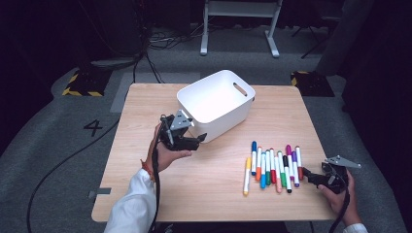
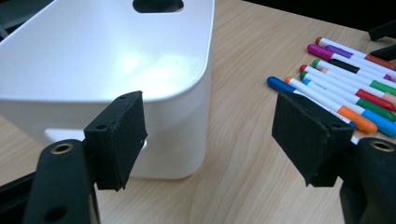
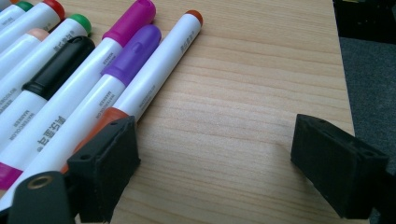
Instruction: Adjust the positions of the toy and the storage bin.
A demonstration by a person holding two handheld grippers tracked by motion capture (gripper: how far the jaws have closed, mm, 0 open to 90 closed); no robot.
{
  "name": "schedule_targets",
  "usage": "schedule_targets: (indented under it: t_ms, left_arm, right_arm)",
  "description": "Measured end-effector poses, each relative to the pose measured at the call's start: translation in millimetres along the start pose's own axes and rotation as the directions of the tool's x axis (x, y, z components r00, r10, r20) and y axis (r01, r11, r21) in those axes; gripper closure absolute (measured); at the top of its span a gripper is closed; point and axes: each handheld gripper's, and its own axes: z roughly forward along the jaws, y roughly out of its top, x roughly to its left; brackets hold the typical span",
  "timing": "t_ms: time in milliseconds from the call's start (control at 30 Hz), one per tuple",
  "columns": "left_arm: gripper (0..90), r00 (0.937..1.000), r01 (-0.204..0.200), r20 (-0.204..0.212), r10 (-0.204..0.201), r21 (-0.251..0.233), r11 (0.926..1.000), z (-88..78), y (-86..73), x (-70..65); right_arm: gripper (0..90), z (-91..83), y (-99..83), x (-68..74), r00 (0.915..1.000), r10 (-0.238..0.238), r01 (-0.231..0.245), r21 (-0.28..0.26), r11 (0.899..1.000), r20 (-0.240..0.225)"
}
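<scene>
My left gripper (image 1: 194,140) hangs above worktop (image 1: 145,160), jaws wide, nothing between; white bin (image 2: 116,70) just beyond left jaw, markers (image 1: 274,167) well off to right. My right gripper (image 3: 215,154) low at worktop edge, jaws wide and empty; orange-capped marker (image 3: 154,70), end of row, lies just beside its left jaw.

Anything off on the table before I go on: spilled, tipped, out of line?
Nothing stands out. The white bin sits upright and the markers lie in a row, with only the yellow marker at the row's left end lying a little lower.
</scene>
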Motion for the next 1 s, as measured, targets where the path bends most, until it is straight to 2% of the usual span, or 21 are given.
schedule_targets:
  t_ms: [33,67,100,167,333,367,467,567,667,733,767,833,867,900,933,1000]
  left_arm:
    - [26.8,1.0,-0.002,0.006,0.002,-0.005,1.0,2.9,3.0,-1.3]
    - [26.8,0.9997,-0.023,0.004,0.023,-0.002,0.9997,4.1,5.4,-0.7]
    - [28.0,0.9996,-0.019,0.02,0.019,-0.001,0.9998,8.6,8.9,-2.0]
    - [28.5,0.9993,-0.035,0.014,0.035,0.004,0.9994,13.8,14.3,-3.1]
    - [32.9,0.9986,-0.043,0.033,0.042,0.016,0.999,33.7,27.3,-7.5]
    - [33.4,0.998,-0.043,0.047,0.042,0.024,0.9988,38.6,29.1,-8.2]
    - [35.3,0.9963,-0.084,0.026,0.082,0.069,0.9941,52.8,35.2,-11.4]
    - [36.8,0.9969,-0.066,0.047,0.062,0.078,0.9948,64.0,40.2,-9.4]
    - [42.1,0.9977,-0.056,0.043,0.052,0.106,0.9928,72.1,42.5,-7.2]
    - [48.4,0.9968,-0.06,0.062,0.052,0.141,0.9883,77.8,42.9,-4.8]
    - [57.7,0.9967,-0.063,0.059,0.055,0.15,0.9867,81.0,42.0,-4.1]
    - [60.0,0.9955,-0.069,0.075,0.057,0.173,0.9826,84.2,41.1,-1.1]
    - [67.6,0.995,-0.072,0.08,0.059,0.177,0.9815,85.1,40.8,0.9]
    - [69.7,0.9954,-0.059,0.085,0.045,0.172,0.9832,85.2,40.7,2.0]
    - [72.1,0.9951,-0.065,0.085,0.05,0.177,0.9821,84.0,41.5,5.1]
    - [81.4,0.9949,-0.056,0.092,0.04,0.175,0.983,83.7,40.6,8.3]
  right_arm:
    - [15.0,-0.1,0.0,0.1,1.0,0.002,-0.002,0.001,1.0,0.001]
    - [15.0,-0.1,0.0,0.1,1.0,0.002,-0.002,0.001,1.0,0.001]
    - [15.0,0.0,0.0,0.0,1.0,0.0,0.0,0.0,1.0,0.0]
    - [15.0,0.0,0.0,0.0,1.0,0.0,0.0,0.0,1.0,0.0]
    - [15.0,0.1,0.1,0.0,1.0,-0.001,0.001,0.0,1.0,-0.001]
    - [15.0,0.1,0.1,0.0,1.0,0.0,0.0,0.0,1.0,-0.001]
    - [15.0,0.1,0.1,0.0,1.0,-0.001,0.001,0.0,1.0,-0.001]
    - [15.0,0.1,0.1,0.0,1.0,-0.001,0.001,0.0,1.0,-0.001]
    - [15.0,0.0,0.1,0.0,1.0,0.001,-0.001,0.001,1.0,0.0]
    - [15.0,0.1,0.1,0.0,1.0,-0.001,0.001,0.0,1.0,-0.001]
    - [15.1,0.0,0.1,0.0,1.0,0.001,-0.001,0.001,1.0,0.0]
    - [15.0,0.1,0.1,0.0,1.0,-0.001,0.001,0.0,1.0,-0.001]
    - [15.1,0.1,0.1,0.0,1.0,-0.001,0.001,0.0,1.0,-0.001]
    - [15.1,0.0,0.1,0.1,1.0,0.001,-0.001,0.001,1.0,0.0]
    - [15.0,0.1,0.1,0.0,1.0,-0.001,0.001,0.0,1.0,-0.001]
    - [15.1,0.1,0.0,0.0,1.0,-0.001,0.001,0.0,1.0,-0.001]
